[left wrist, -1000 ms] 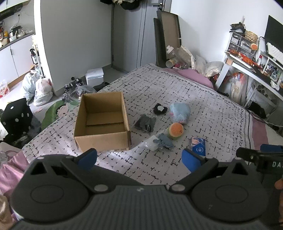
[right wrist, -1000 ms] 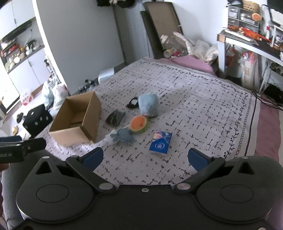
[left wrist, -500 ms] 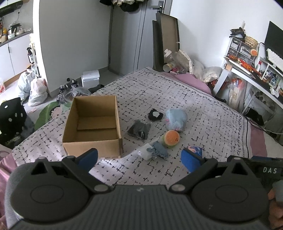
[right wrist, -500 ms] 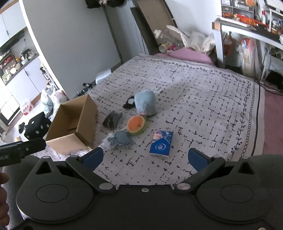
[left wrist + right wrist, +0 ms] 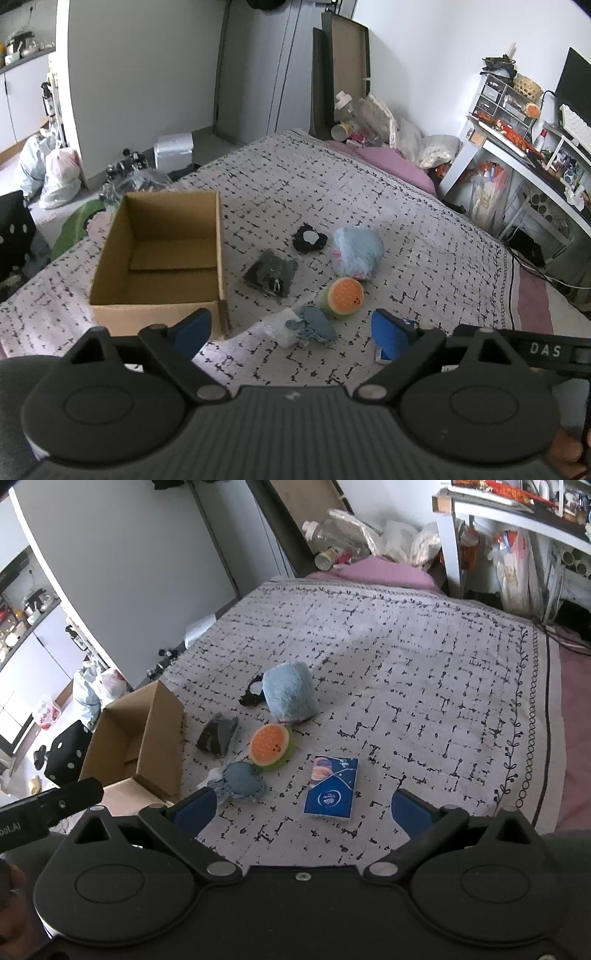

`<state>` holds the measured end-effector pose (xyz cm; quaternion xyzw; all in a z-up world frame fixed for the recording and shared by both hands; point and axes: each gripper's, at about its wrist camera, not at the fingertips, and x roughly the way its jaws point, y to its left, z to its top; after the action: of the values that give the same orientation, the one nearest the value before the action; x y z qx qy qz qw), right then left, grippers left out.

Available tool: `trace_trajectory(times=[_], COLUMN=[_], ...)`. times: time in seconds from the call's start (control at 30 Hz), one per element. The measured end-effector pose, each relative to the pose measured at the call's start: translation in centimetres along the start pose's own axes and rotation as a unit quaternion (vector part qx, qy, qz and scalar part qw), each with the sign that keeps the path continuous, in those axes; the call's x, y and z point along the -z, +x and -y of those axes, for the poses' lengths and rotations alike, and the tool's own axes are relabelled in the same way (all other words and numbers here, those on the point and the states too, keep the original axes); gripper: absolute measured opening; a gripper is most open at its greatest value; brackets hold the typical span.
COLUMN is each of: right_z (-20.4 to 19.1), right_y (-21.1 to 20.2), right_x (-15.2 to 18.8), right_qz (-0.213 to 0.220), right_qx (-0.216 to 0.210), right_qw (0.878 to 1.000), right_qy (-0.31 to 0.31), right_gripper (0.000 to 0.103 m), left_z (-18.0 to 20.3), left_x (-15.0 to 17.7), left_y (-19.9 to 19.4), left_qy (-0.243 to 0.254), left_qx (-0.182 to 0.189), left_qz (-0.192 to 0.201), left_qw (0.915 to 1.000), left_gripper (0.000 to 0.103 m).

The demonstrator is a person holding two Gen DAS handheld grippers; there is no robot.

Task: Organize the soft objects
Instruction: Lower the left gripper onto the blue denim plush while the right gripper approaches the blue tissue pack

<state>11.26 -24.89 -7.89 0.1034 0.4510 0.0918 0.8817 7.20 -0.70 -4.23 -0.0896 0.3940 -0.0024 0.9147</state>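
Note:
An open, empty cardboard box stands on the patterned bedspread. Right of it lie a dark grey folded cloth, a black-and-white soft toy, a light blue plush, an orange-and-green round plush, a small blue-grey plush and a blue tissue pack. My left gripper is open and empty above the near bed edge. My right gripper is open and empty just short of the tissue pack.
The bedspread reaches back to a purple pillow. A white desk with clutter stands at the right. Bags and a black dotted cushion lie on the floor at the left. A cardboard sheet leans on the far wall.
Both grippers have moved forward and lower towards the objects, which now look larger. The tissue pack now sits partly behind my left gripper's right finger. Nothing was taken hold of.

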Motion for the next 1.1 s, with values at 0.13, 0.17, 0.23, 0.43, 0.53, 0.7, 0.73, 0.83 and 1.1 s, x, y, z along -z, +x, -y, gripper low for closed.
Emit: trace_trajectory(times=[0.13, 0.17, 0.23, 0.43, 0.53, 0.7, 0.73, 0.83, 1.1], right_z=[0.1, 0.1, 0.2, 0.9, 1.4, 2.3, 2.5, 2.9, 3.7], right_y=[1.3, 1.8, 2.5, 4.6, 5.3, 6.9, 7.1, 7.8, 9.5], right_x=[-0.5, -0.5, -0.5, -0.5, -0.5, -0.6, -0.6, -0.7, -0.9], right_qz=[-0.011, -0.015, -0.021, -0.037, -0.039, -0.052, -0.055, -0.059, -0.069], right_qx=[0.001, 0.002, 0.003, 0.007, 0.009, 0.009, 0.005, -0.005, -0.002], right_qw=[1.000, 1.000, 1.000, 0.999, 0.998, 0.996, 0.996, 0.994, 0.990], right_qy=[0.007, 0.009, 0.012, 0.033, 0.044, 0.070, 0.076, 0.090, 0.120], right_gripper=[0.099, 0.099, 0.098, 0.098, 0.097, 0.092, 0.092, 0.092, 0.089], left_z=[-0.1, -0.1, -0.1, 0.2, 0.4, 0.6, 0.6, 0.4, 0.4], left_x=[-0.1, -0.1, -0.2, 0.0, 0.2, 0.5, 0.5, 0.7, 1.3], left_y=[1.6, 1.9, 2.8, 5.9, 7.2, 9.3, 9.6, 10.3, 12.9], left_qy=[-0.015, -0.019, -0.027, -0.041, -0.051, -0.070, -0.077, -0.102, -0.141], left_qx=[0.011, 0.013, 0.017, 0.026, 0.035, 0.040, 0.044, 0.060, 0.057], left_qz=[-0.012, -0.015, -0.023, -0.051, -0.064, -0.081, -0.083, -0.083, -0.089], left_qw=[0.9998, 0.9996, 0.9992, 0.9975, 0.9961, 0.9934, 0.9926, 0.9895, 0.9843], left_gripper=[0.086, 0.085, 0.084, 0.083, 0.083, 0.081, 0.081, 0.081, 0.081])
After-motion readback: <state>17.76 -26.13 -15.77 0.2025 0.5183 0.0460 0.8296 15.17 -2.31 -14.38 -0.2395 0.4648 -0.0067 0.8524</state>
